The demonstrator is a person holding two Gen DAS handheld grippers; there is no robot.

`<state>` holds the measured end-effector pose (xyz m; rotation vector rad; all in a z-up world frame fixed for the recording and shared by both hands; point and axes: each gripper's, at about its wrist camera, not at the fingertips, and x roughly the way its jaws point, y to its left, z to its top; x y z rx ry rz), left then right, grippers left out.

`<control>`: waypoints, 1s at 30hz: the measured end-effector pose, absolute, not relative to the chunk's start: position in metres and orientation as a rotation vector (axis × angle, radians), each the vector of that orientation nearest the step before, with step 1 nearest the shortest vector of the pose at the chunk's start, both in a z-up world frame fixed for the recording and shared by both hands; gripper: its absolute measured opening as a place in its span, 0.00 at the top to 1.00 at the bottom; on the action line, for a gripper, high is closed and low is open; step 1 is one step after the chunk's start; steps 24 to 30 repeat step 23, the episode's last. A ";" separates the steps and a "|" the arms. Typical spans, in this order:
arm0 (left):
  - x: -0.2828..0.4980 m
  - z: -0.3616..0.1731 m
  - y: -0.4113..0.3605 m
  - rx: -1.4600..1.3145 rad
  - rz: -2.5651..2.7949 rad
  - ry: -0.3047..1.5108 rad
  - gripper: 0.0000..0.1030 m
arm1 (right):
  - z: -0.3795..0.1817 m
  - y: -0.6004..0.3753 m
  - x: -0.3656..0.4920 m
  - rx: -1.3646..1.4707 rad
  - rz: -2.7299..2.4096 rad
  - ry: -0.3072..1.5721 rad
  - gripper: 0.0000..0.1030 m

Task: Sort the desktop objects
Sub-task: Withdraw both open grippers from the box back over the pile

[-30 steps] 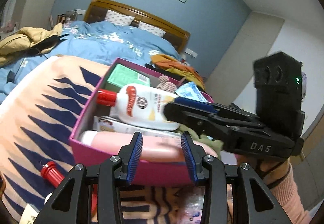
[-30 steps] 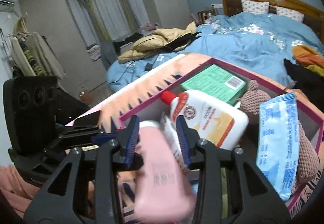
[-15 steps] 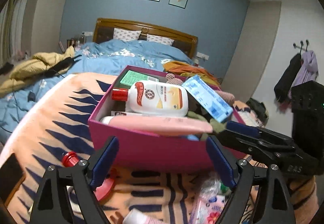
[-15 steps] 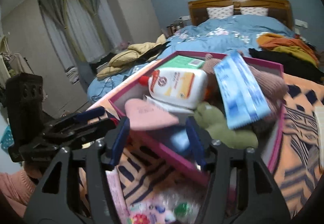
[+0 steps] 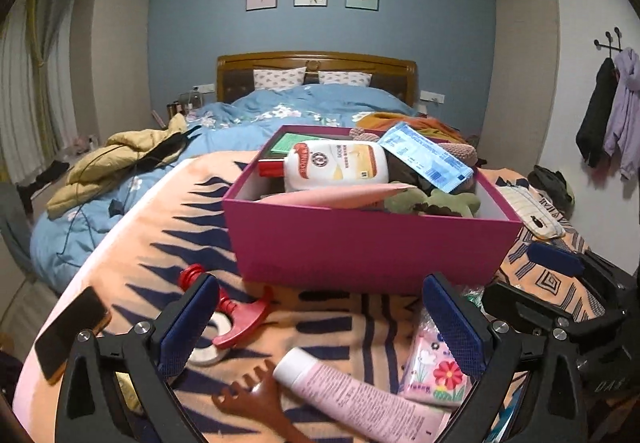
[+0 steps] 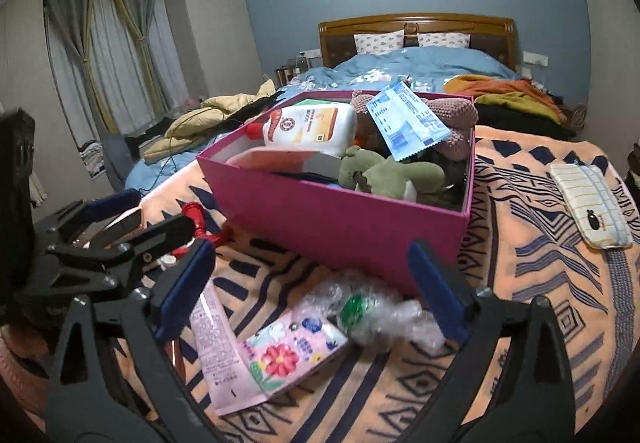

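- Leftmost on the patterned orange blanket (image 5: 132, 227), a dark phone (image 5: 70, 335) lies near the edge, seen from the left wrist camera.
- Just right of it, a red tape dispenser (image 5: 236, 317) holds a white roll, and a brown comb-like tool (image 5: 256, 403) lies in front of it.
- The left gripper (image 5: 320, 327) hangs over these things with its 2 blue-padded fingers spread wide and nothing between them.
- Between those fingers, low in view, a pink tube (image 5: 352, 399) lies on its side, touching a flowered tissue pack (image 5: 436, 367) on its right.
- Behind them stands the magenta box (image 5: 360, 243), holding a white bottle with a red cap (image 5: 336, 165), a flat pink tube (image 5: 340, 195), a green plush toy (image 5: 432, 201), a blue sachet (image 5: 428, 159) and a brown knitted toy (image 6: 452, 115).
- The right gripper (image 6: 316, 291) is also spread wide and grips nothing; it hovers above the tissue pack and a wad of bubble wrap (image 6: 372, 309) just in front of the box.
- Far right, well apart from the box, a striped cloth pouch (image 6: 592, 199) rests on the blanket.
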<state>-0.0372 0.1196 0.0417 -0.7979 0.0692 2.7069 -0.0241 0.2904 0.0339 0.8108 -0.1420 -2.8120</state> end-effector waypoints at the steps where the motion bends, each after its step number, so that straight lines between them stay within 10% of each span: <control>1: -0.035 0.042 0.118 -0.798 2.713 0.071 0.00 | 0.033 0.289 -0.021 0.808 -2.824 -0.141 0.04; 30: 0.005 0.035 0.086 -0.845 2.782 0.071 0.00 | 0.024 0.266 0.010 0.848 -2.930 -0.204 0.00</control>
